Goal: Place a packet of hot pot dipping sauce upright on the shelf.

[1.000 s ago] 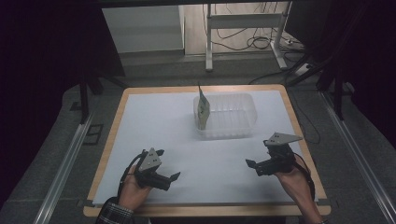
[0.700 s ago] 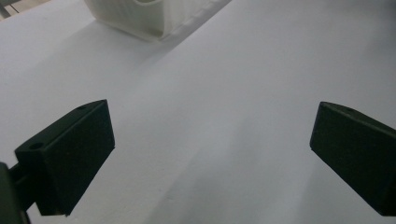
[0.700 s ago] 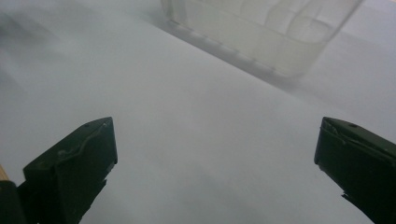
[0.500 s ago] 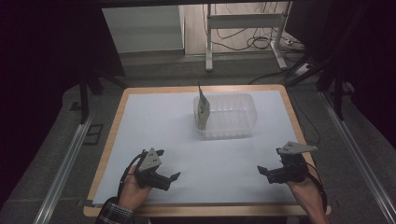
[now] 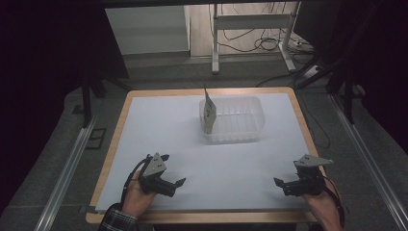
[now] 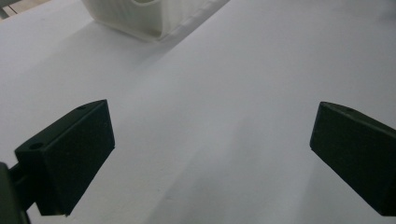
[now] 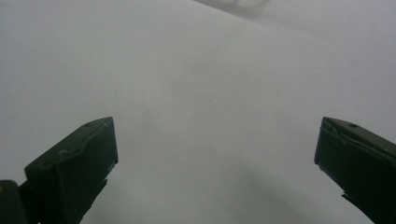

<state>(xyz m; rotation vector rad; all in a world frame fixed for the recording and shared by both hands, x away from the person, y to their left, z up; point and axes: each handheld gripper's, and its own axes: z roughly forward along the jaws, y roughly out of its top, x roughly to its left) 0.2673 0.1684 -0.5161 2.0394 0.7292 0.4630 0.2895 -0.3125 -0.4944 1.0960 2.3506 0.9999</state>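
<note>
- Left gripper (image 5: 174, 185): near edge of the desk (image 5: 159, 125), left side, jaws wide, holding nothing.
- Right gripper (image 5: 280, 185): near edge, right side, jaws wide, holding nothing.
- Clear plastic tub (image 5: 240, 126): far centre of desk, well apart from both grippers.
- Paper packet (image 5: 208, 113): upright against the tub's left wall.

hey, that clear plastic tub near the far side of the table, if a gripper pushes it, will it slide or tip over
The clear plastic tub looks thin-walled and low, so it probably slides easily on the smooth white table rather than tipping. Its walls would likely flex if squeezed. The pouch leaning upright inside at its left end seems likelier to topple.
</note>
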